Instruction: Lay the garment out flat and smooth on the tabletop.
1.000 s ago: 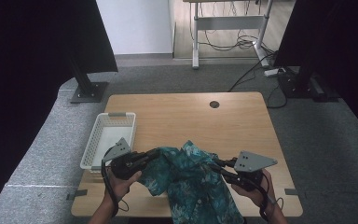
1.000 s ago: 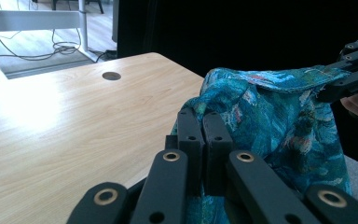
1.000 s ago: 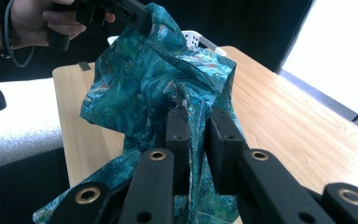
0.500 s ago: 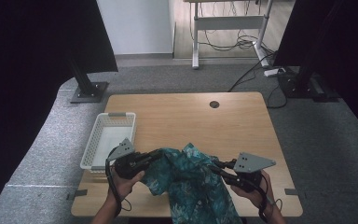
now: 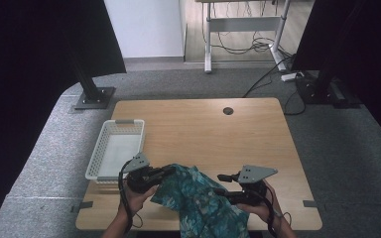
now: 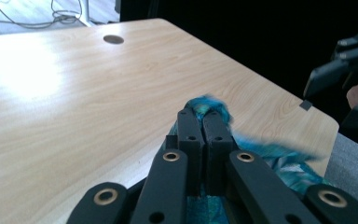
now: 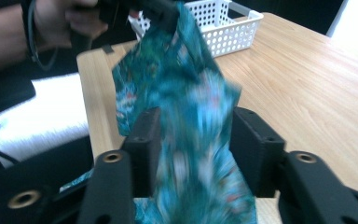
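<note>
1. High view sets the scene: a teal patterned cloth lies at the near edge of the wooden bench, between the two hands, its near end hanging over the bench edge.
2. Same view: a white perforated basket stands at the bench's left side, just far-left of the left gripper; a round cable hole sits near the far edge.
3. Left gripper view shows what the high view cannot: its two black fingers are pressed together with a bunch of the cloth pinched at their tips, lifted a little above the bench.
4. Right gripper view adds the other side: the right gripper has its fingers spread wide, with the cloth running up between them; blur hides whether either finger touches the fabric.
5. That view also shows the cloth stretched upward to the left gripper, with the basket beyond it.
6. Pose, from the high view: the left hand comes in from the near edge and points its gripper to the right, at the cloth's far-left corner; the right hand holds the right gripper pointing left, at the cloth's right edge.
</note>
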